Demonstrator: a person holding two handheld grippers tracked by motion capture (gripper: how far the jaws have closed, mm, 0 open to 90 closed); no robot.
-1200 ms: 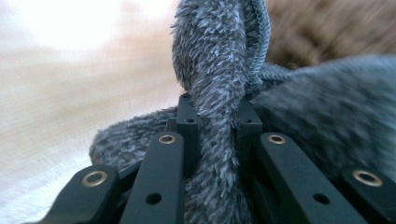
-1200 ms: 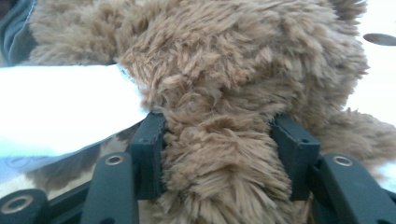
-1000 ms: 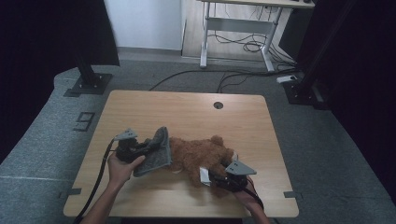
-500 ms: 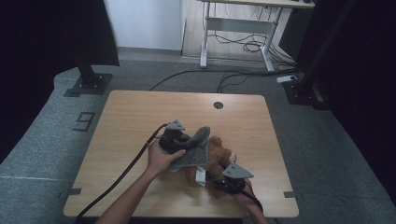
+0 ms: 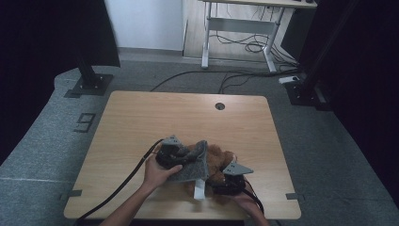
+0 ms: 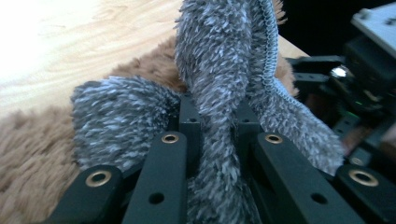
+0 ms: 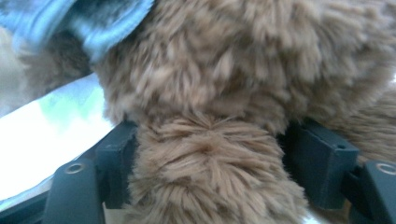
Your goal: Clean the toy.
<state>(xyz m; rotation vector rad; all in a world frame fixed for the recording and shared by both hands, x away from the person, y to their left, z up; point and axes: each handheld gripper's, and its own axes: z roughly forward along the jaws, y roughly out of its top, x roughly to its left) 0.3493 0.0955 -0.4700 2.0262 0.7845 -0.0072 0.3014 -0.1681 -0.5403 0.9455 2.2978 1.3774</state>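
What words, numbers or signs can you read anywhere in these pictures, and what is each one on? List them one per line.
"9": marked on the grey floor left of the table.
The white tag hanging from the grey cloth: no print legible.

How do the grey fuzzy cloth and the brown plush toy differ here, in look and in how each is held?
The grey fuzzy cloth is a thin, limp sheet with a stitched edge; the brown plush toy is bulky and stuffed. The cloth is lifted and draped over the toy; the toy lies on the table. The left gripper pinches the cloth in narrow shut jaws; the right gripper has a thick limb of the toy between wider jaws. Both are fluffy.
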